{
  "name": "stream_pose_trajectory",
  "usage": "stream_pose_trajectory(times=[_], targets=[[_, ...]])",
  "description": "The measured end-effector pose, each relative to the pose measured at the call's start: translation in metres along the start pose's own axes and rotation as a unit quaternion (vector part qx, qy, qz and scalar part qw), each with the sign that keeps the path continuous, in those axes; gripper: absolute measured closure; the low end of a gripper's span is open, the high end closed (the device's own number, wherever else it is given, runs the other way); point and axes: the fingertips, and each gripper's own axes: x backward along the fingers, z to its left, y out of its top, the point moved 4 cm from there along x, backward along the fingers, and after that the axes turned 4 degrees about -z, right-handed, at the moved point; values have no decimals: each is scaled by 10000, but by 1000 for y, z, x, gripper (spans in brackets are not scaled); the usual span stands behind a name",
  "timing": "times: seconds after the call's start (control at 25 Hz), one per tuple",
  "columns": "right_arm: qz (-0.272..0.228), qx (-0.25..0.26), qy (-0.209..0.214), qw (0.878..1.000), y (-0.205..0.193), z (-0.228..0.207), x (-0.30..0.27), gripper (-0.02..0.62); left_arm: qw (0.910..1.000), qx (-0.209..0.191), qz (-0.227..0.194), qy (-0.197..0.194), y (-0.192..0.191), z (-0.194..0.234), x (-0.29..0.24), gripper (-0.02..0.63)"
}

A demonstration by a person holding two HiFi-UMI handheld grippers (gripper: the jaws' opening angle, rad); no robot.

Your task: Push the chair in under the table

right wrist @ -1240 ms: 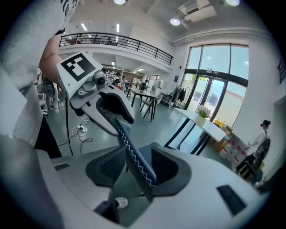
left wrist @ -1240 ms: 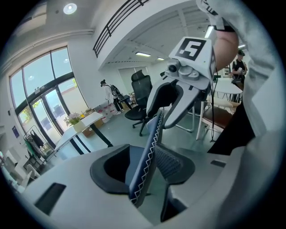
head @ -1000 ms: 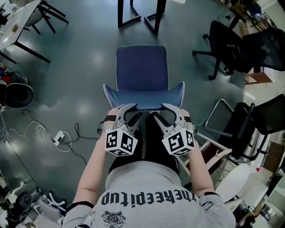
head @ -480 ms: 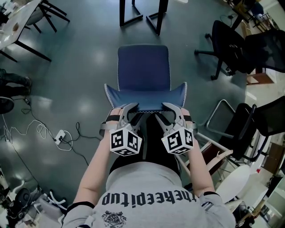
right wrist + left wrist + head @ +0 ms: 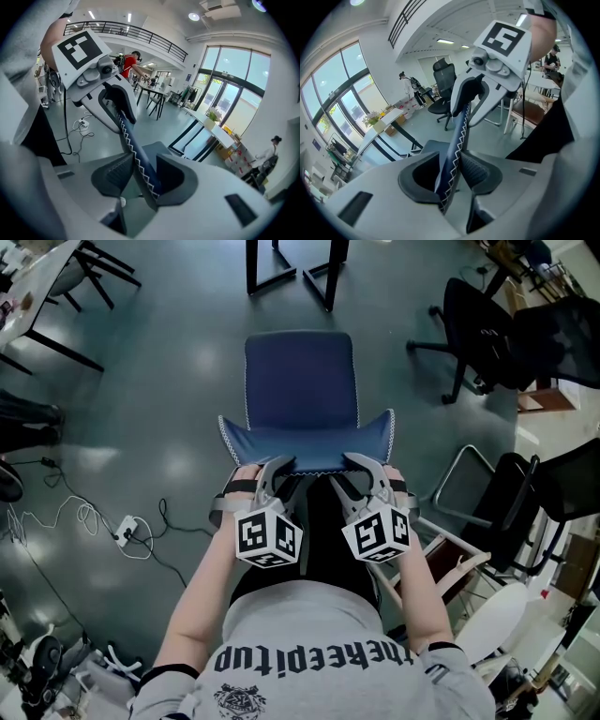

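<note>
- The blue fabric chair (image 5: 300,381) stands on the grey floor (image 5: 169,381) straight in front of the person. Its seat points toward the black table legs (image 5: 330,277) and stops just short of them, wholly on the near side.
- Its backrest (image 5: 305,442), edged with white zigzag stitching, is the part nearest the person, and both grippers sit on its top edge, one on either side of the middle.
- The left gripper (image 5: 272,465) has just been drawing its jaws in. They now pinch the stitched edge, with a pad against each face.
- The right gripper (image 5: 361,463) has been narrowing too. The edge stands between its jaws and leans on one pad, with a sliver of gap at the other.
- Black office chairs (image 5: 478,334) stand well apart near the floor's right edge.
- A white cable with a plug (image 5: 127,531) lies toward the left edge.
</note>
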Motion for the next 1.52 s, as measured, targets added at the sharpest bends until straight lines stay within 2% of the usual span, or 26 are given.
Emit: stream_pose_trajectory(times=[0.2,0.48,1.08,1.52], targets=[[-25,1,-70,10000,1,-11,-10,436,9998,-147,-63,119,-2,12,-8,465],[-7,-29,-71,10000,9,-33,-27,442,9997,-222,-107,35,-3,41,-20,465],[17,-69,-133,9999,12,-61,-46,442,9994,-303,-151,-45,-1,70,-38,469],[65,-131,-227,9996,21,-100,-76,445,9990,-377,-197,-99,-3,118,-62,466]])
